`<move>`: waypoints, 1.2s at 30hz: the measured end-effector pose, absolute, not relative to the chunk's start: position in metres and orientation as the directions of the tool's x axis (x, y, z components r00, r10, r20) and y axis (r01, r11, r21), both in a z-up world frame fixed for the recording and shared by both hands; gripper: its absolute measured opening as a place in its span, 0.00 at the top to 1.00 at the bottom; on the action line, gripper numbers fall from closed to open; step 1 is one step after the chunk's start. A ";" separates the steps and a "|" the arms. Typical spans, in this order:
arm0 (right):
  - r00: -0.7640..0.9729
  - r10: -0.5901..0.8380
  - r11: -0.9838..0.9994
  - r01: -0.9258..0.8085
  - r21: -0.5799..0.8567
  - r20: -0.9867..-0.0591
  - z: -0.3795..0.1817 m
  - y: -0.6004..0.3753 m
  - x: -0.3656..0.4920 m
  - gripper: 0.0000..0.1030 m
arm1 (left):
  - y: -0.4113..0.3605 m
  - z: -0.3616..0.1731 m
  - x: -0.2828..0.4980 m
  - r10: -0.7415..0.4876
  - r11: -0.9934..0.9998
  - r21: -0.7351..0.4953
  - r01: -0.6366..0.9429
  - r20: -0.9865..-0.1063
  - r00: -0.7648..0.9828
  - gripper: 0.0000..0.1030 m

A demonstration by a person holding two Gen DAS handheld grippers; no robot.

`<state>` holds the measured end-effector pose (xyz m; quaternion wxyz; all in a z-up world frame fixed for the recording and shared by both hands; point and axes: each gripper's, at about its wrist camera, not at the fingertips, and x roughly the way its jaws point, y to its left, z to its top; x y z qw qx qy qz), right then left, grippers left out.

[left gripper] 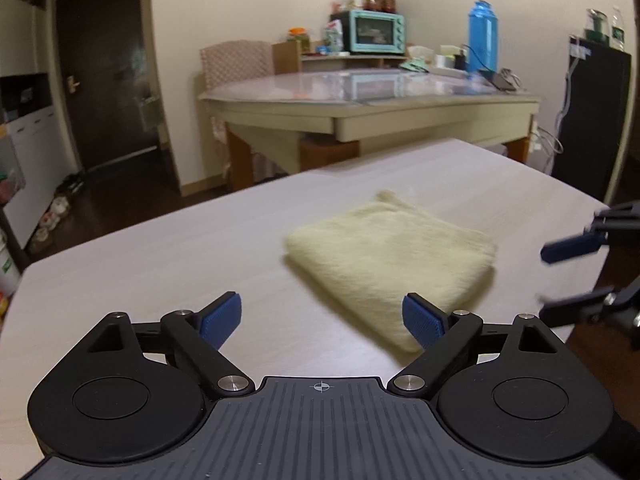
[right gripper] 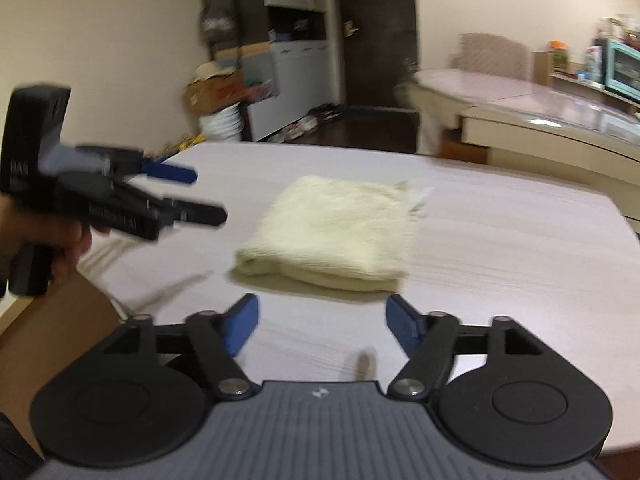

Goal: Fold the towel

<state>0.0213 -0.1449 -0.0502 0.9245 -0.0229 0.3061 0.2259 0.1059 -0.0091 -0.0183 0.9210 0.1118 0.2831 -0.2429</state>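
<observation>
A pale yellow towel [left gripper: 390, 258] lies folded into a thick rectangle on the pale wood-grain table [left gripper: 160, 264]. My left gripper [left gripper: 322, 322] hovers just in front of its near corner, open, nothing between the blue pads. In the left wrist view the right gripper [left gripper: 560, 280] shows at the right edge, beside the towel. In the right wrist view the same towel [right gripper: 332, 234] lies ahead of my right gripper [right gripper: 322, 328], which is open and empty, a little short of the folded edge. The left gripper [right gripper: 200, 196], held by a hand, hangs to the towel's left.
A second table [left gripper: 360, 92] with a glass top stands behind, carrying a blue flask [left gripper: 483, 36] and a teal toaster oven [left gripper: 374, 32]. A dark door [left gripper: 104, 76] is at the back left. A black cabinet [left gripper: 592, 112] stands at right. A cardboard box [right gripper: 60, 320] sits below the table's left edge.
</observation>
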 end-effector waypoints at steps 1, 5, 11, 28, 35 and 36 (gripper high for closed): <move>0.715 0.403 0.900 -0.424 0.105 -0.571 -0.050 -0.149 0.019 0.28 | -0.015 -0.022 0.107 -0.367 0.857 0.090 0.508 -0.586 0.722 0.11; 0.731 0.412 0.902 -0.413 0.128 -0.544 -0.047 -0.160 0.011 0.28 | -0.026 -0.035 0.108 -0.310 0.854 0.153 0.497 -0.619 0.722 0.11; 0.752 0.395 0.908 -0.406 0.101 -0.527 -0.040 -0.169 0.004 0.21 | -0.016 -0.023 0.087 -0.244 0.907 0.132 0.400 -0.610 0.754 0.10; 0.772 0.291 0.952 -0.291 0.092 -0.565 -0.035 -0.179 -0.008 0.00 | -0.015 -0.011 0.029 -0.090 0.995 -0.015 0.104 -0.630 0.771 0.00; 0.769 0.293 0.953 -0.284 0.108 -0.568 -0.031 -0.177 -0.007 0.00 | -0.011 -0.004 0.022 -0.077 0.996 -0.018 0.085 -0.626 0.776 0.00; 0.765 0.296 0.952 -0.288 0.107 -0.572 -0.031 -0.176 -0.007 0.00 | -0.012 -0.004 0.021 -0.079 0.996 -0.016 0.089 -0.626 0.776 0.00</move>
